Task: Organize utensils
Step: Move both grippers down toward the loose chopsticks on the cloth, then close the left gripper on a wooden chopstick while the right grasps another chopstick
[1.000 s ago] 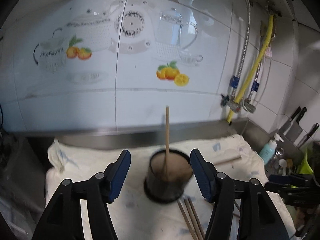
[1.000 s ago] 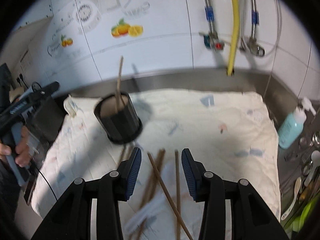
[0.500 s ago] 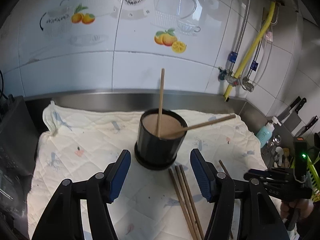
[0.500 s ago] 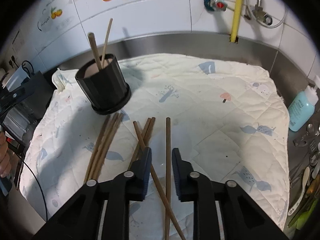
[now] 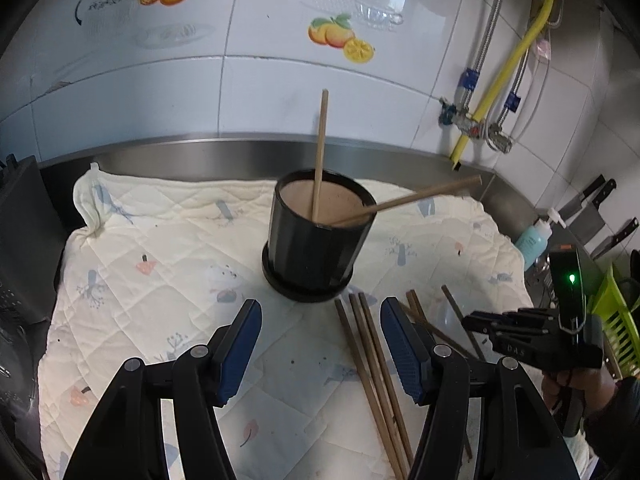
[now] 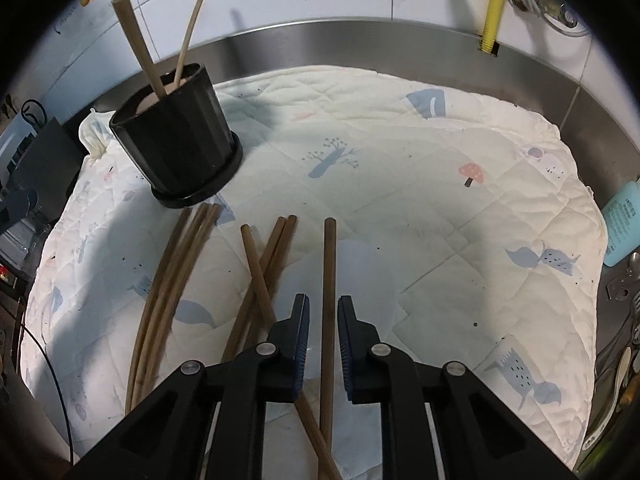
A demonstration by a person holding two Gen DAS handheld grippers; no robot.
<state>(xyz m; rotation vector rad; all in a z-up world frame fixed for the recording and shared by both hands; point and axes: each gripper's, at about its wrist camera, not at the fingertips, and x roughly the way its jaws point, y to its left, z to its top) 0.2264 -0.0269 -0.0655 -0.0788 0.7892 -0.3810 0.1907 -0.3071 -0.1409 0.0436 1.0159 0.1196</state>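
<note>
A black ribbed holder [image 5: 312, 248] stands on the quilted cloth with two chopsticks in it, one upright [image 5: 319, 160] and one leaning right [image 5: 420, 196]. My left gripper [image 5: 319, 304] hangs open just in front of the holder with nothing between its fingers. Three loose chopsticks [image 5: 372, 352] lie beside its right finger. In the right wrist view the holder [image 6: 176, 140] is at the far left. My right gripper [image 6: 323, 299] is low over the cloth, its jaws closing around a single chopstick [image 6: 329, 264], with a small gap still showing. Crossed chopsticks [image 6: 264, 264] and a bundle [image 6: 176, 264] lie to its left.
The cloth [image 6: 440, 184] covers a steel counter with a raised back rim [image 6: 360, 44] below a tiled wall. A blue bottle [image 6: 622, 220], knives [image 5: 592, 208] and a green rack [image 5: 616, 312] are at the right. A black appliance [image 5: 24, 216] stands at the left edge.
Both grippers have come down toward the cloth. The right jaws have narrowed from wide apart to close around one chopstick. The left jaws kept the same width.
</note>
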